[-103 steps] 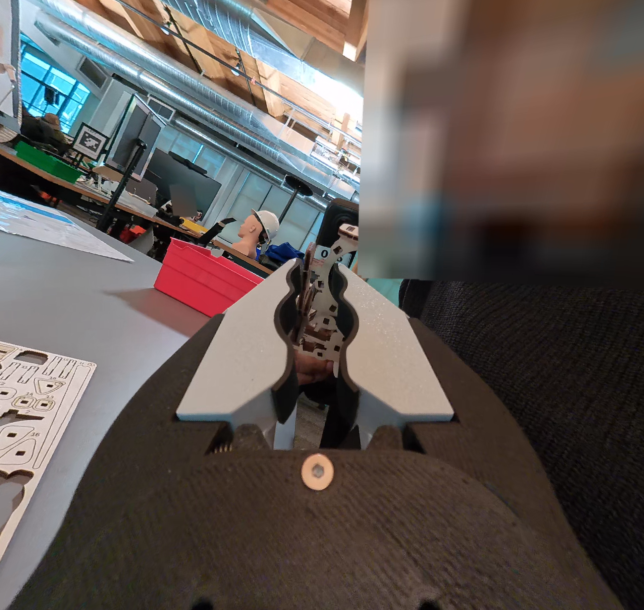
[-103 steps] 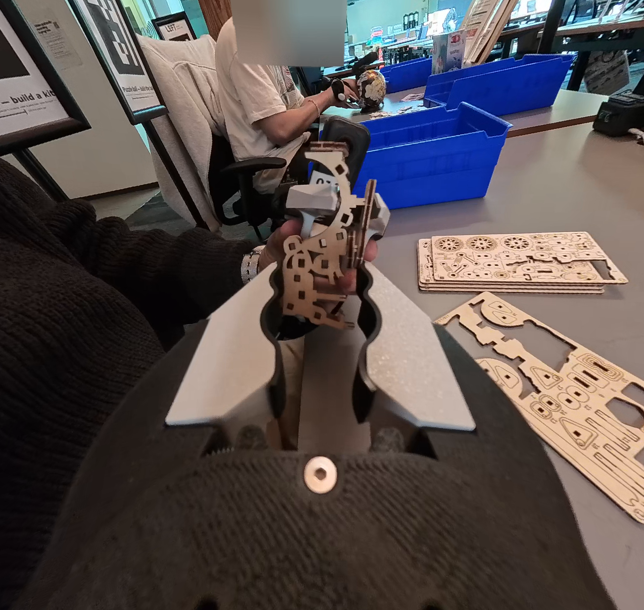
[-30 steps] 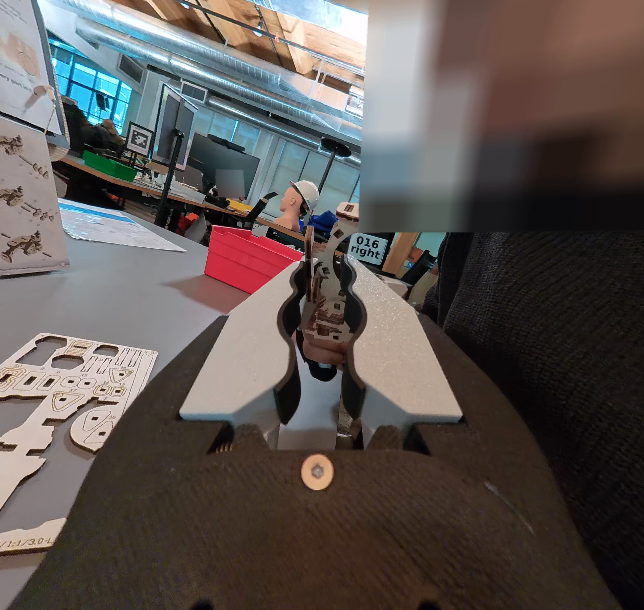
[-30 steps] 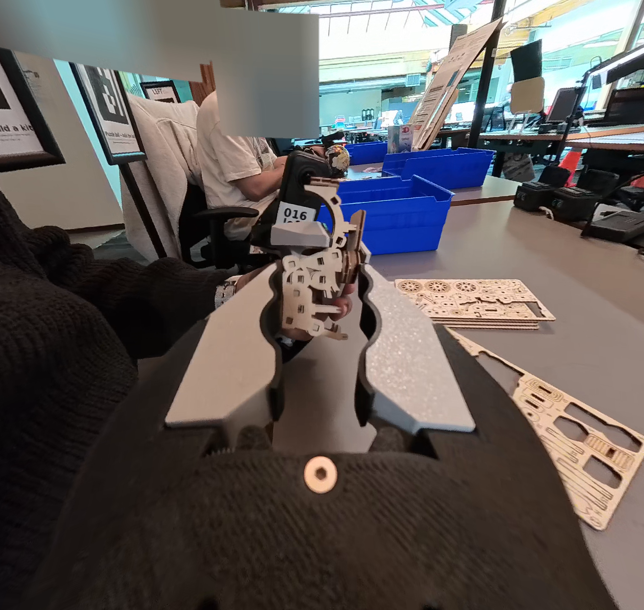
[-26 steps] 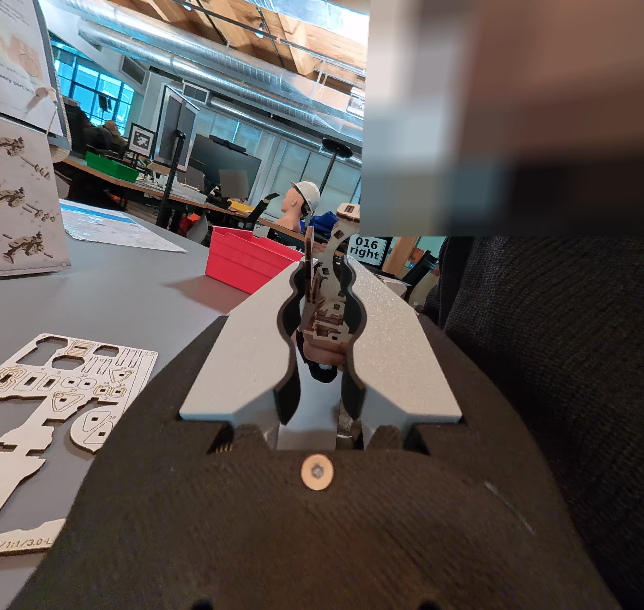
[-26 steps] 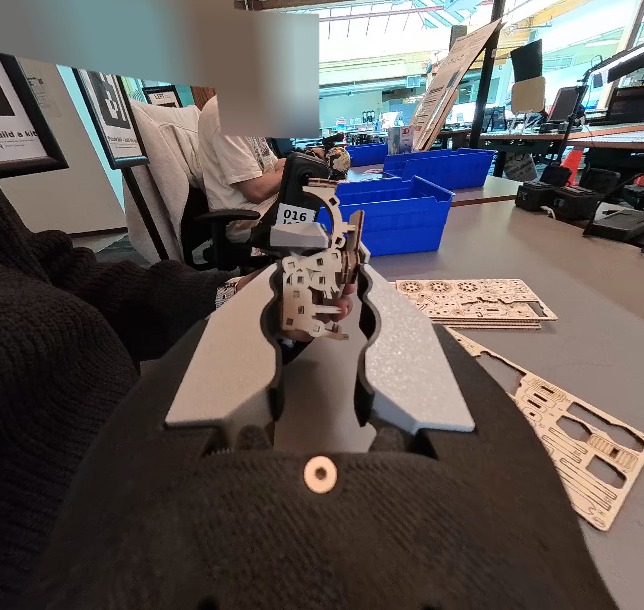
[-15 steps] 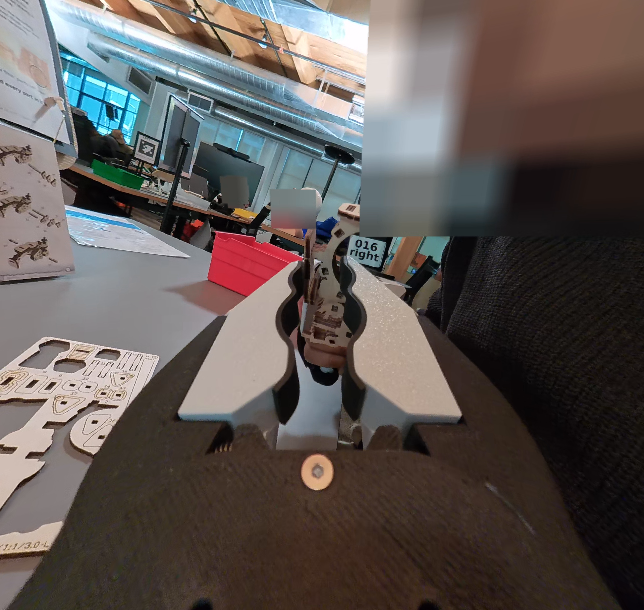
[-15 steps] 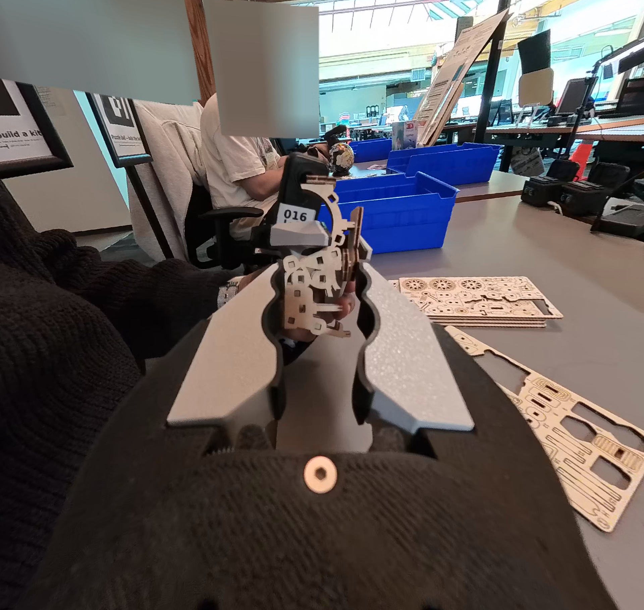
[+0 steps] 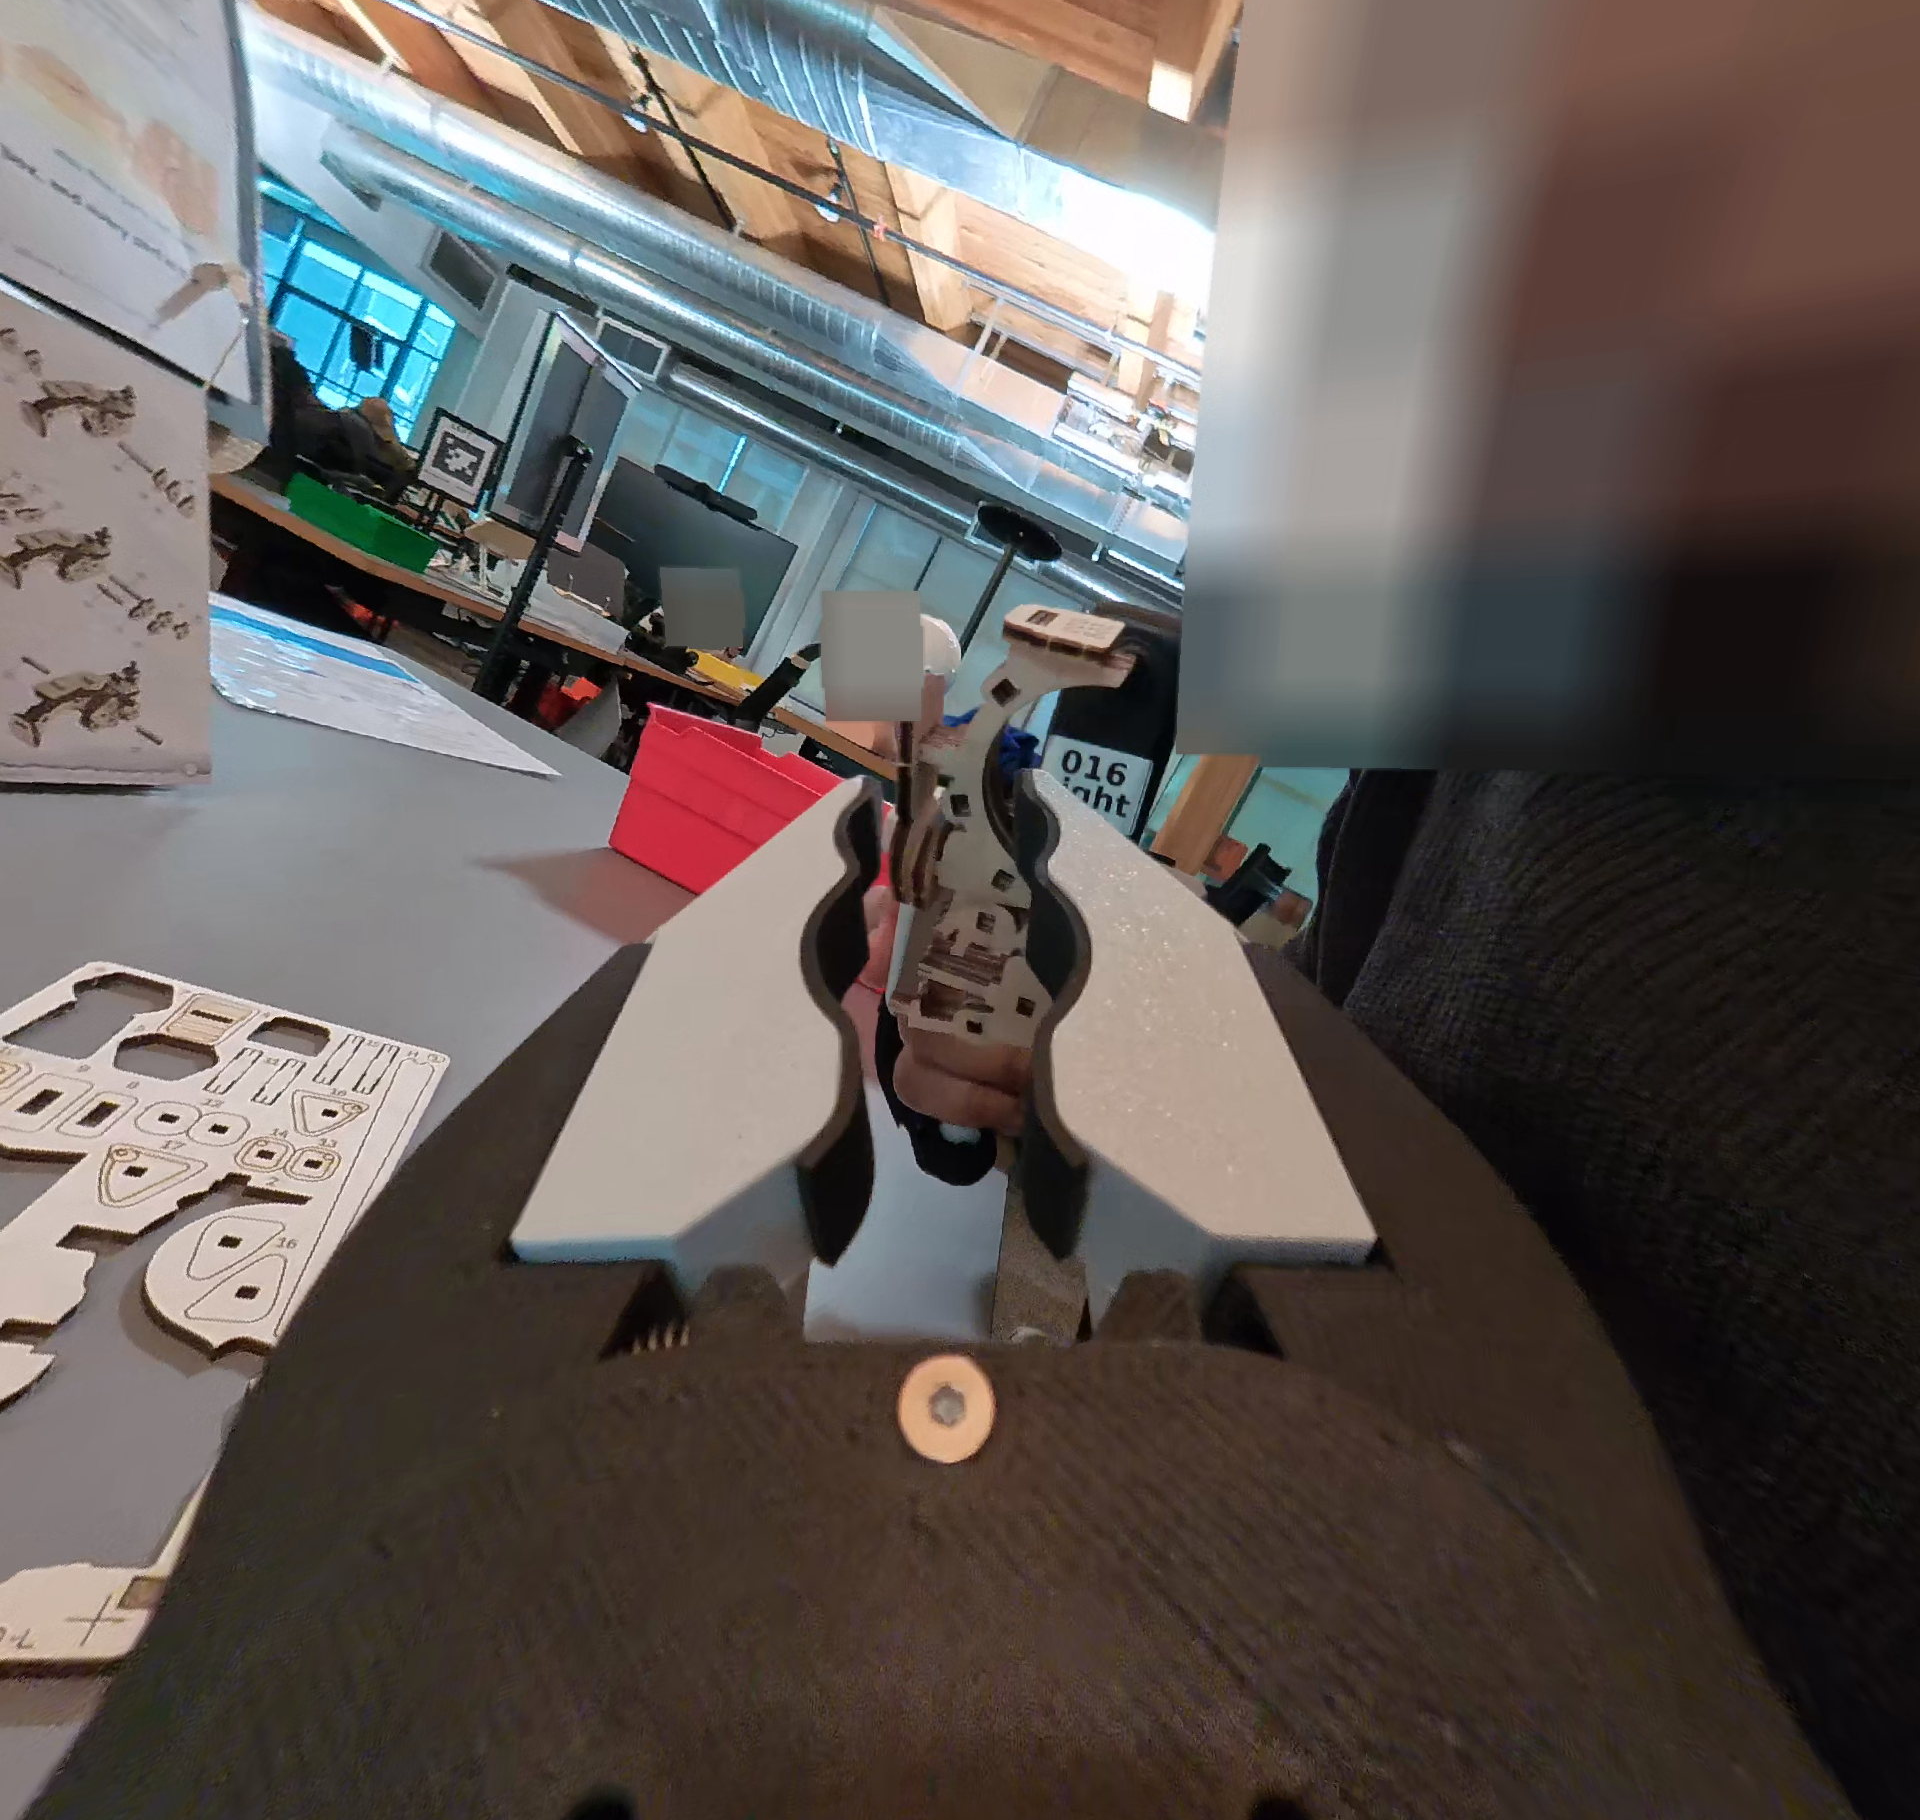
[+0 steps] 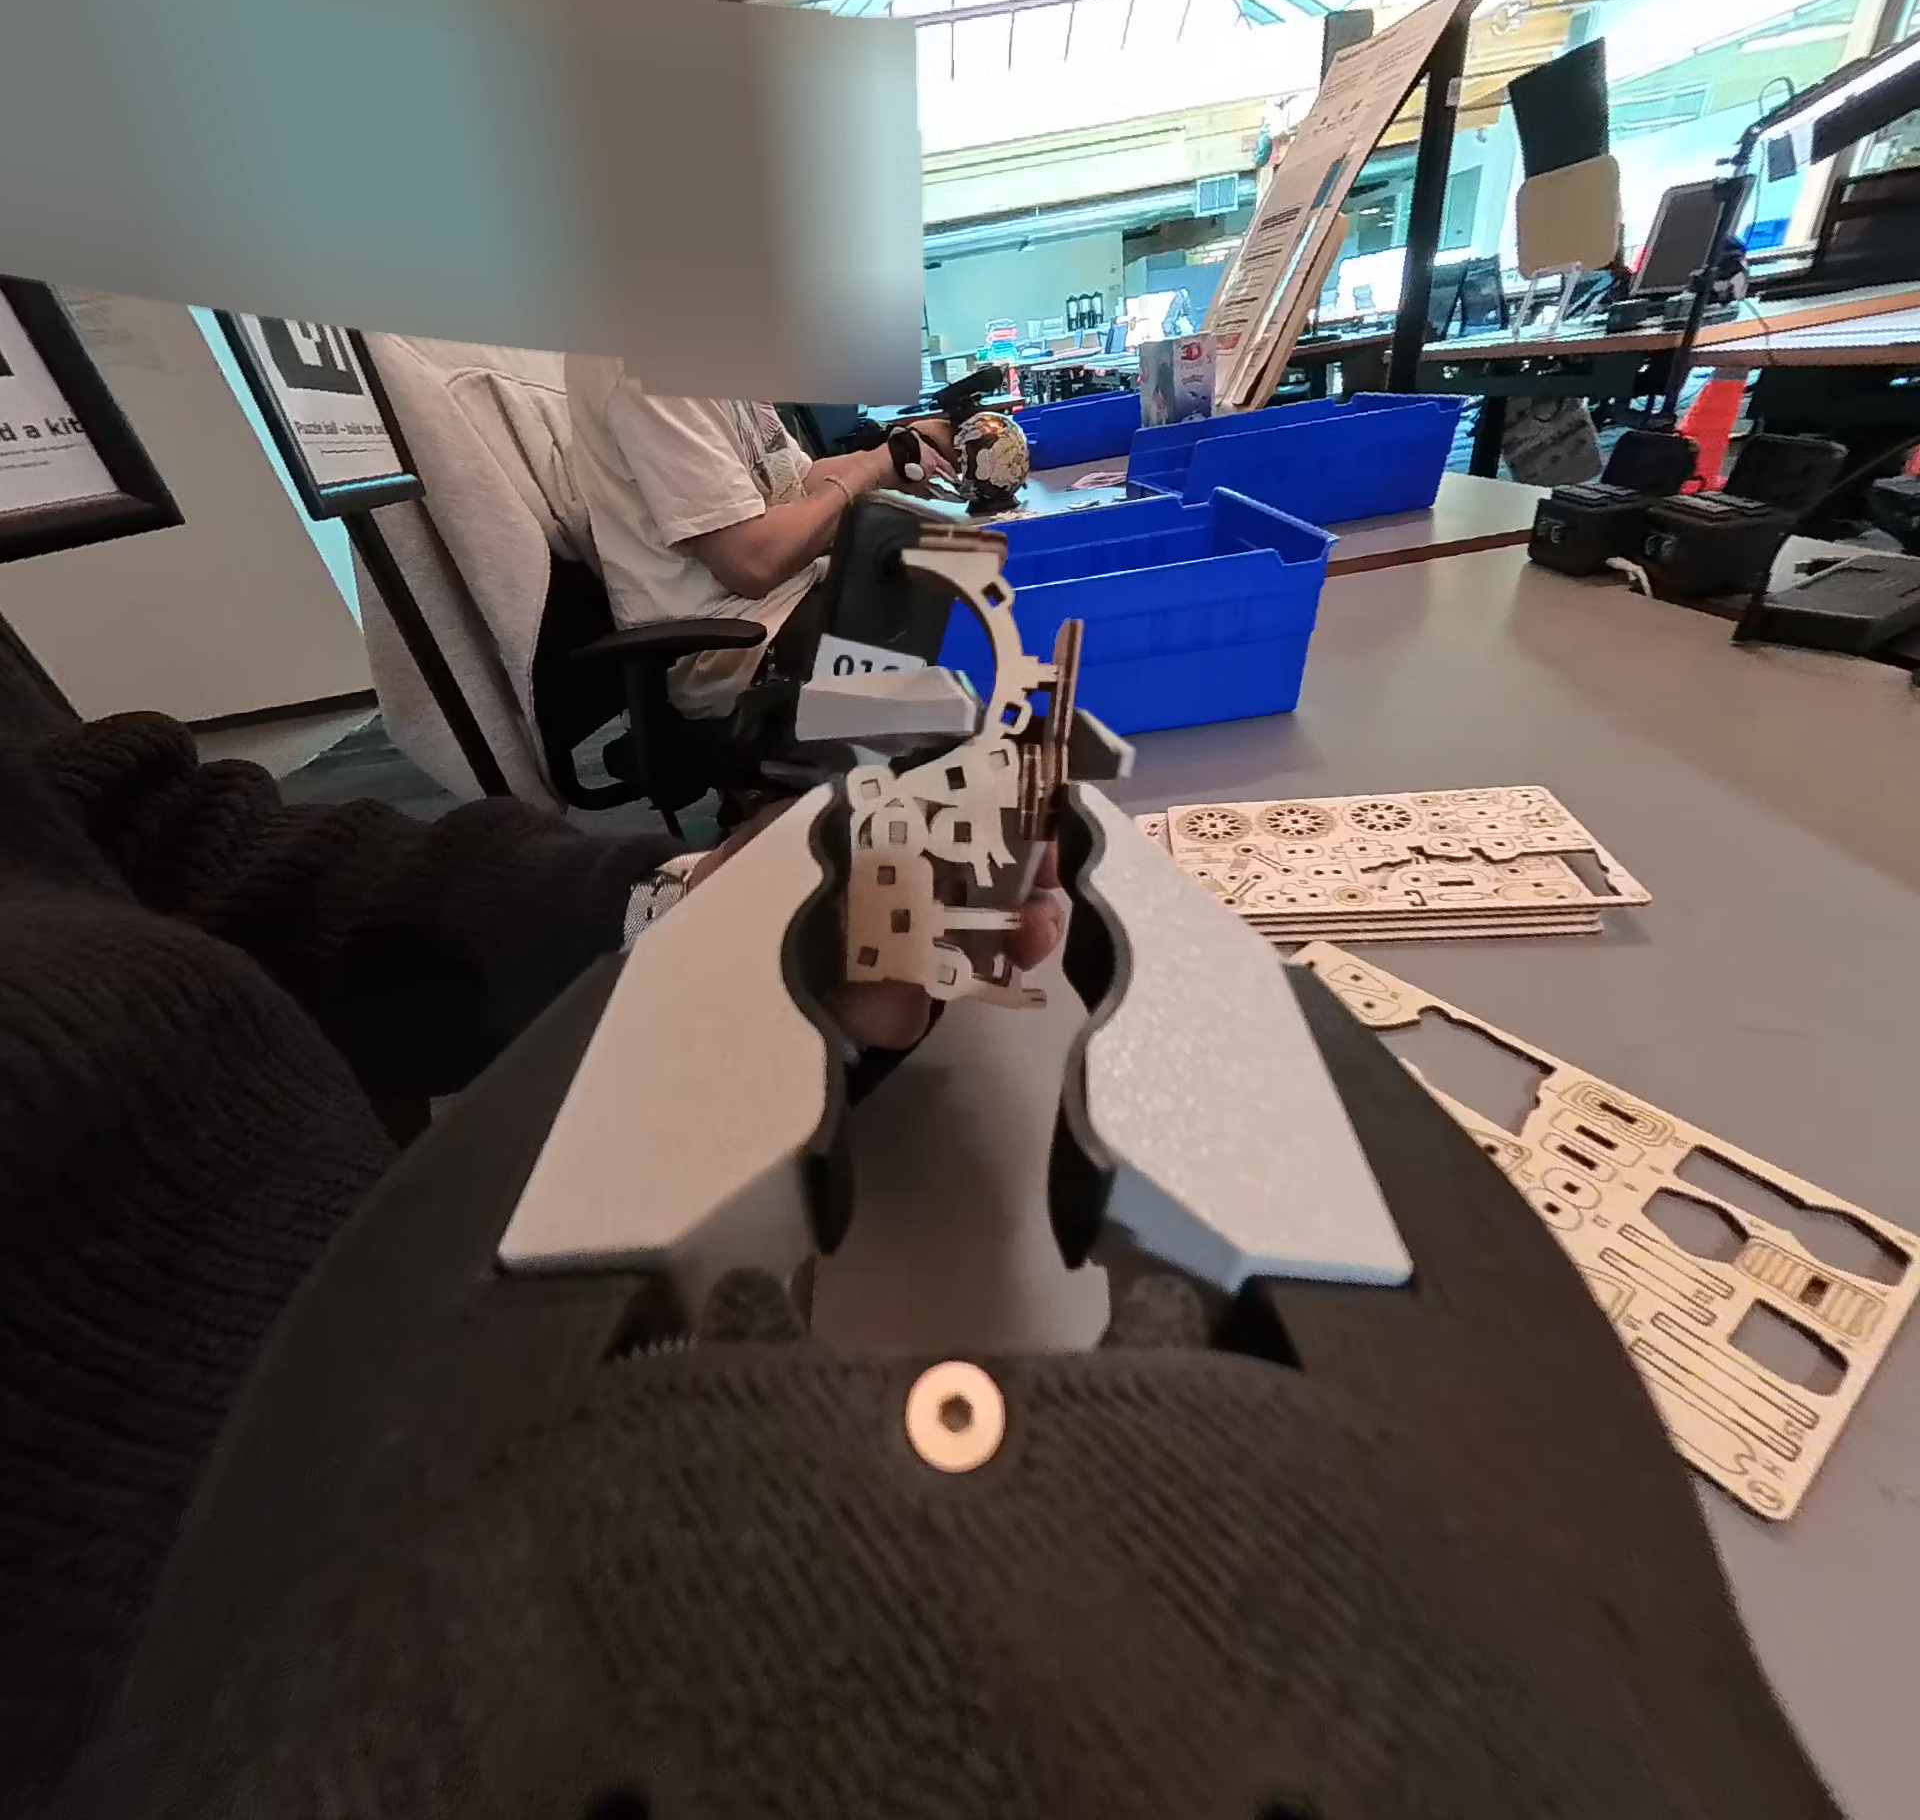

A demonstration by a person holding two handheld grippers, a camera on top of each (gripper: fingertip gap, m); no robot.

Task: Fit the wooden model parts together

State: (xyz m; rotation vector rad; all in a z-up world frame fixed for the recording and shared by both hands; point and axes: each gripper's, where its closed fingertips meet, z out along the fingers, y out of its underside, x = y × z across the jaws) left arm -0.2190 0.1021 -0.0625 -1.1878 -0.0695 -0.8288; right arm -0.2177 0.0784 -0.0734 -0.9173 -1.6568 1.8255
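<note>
Between both grippers, wooden model [image 10: 940, 866] — light, thin, snappable, best pinched by flat plates — clamped in left gripper [image 9: 943, 840]; right gripper [image 10: 951, 851] released around it

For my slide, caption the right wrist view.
Both grippers meet at a partly built wooden model above punched part sheets.

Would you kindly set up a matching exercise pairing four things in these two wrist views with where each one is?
Things:
1. wooden model
2. red bin
3. stack of uncut part sheets
4. nearest blue bin

Places:
A. flat on the grey table, to the right of the right gripper
B. on the table beyond the left gripper, left of its tips
C. held up off the table between both grippers
D. on the table beyond the sheets, near a seated person

Pairs: 1-C, 2-B, 3-A, 4-D
</note>
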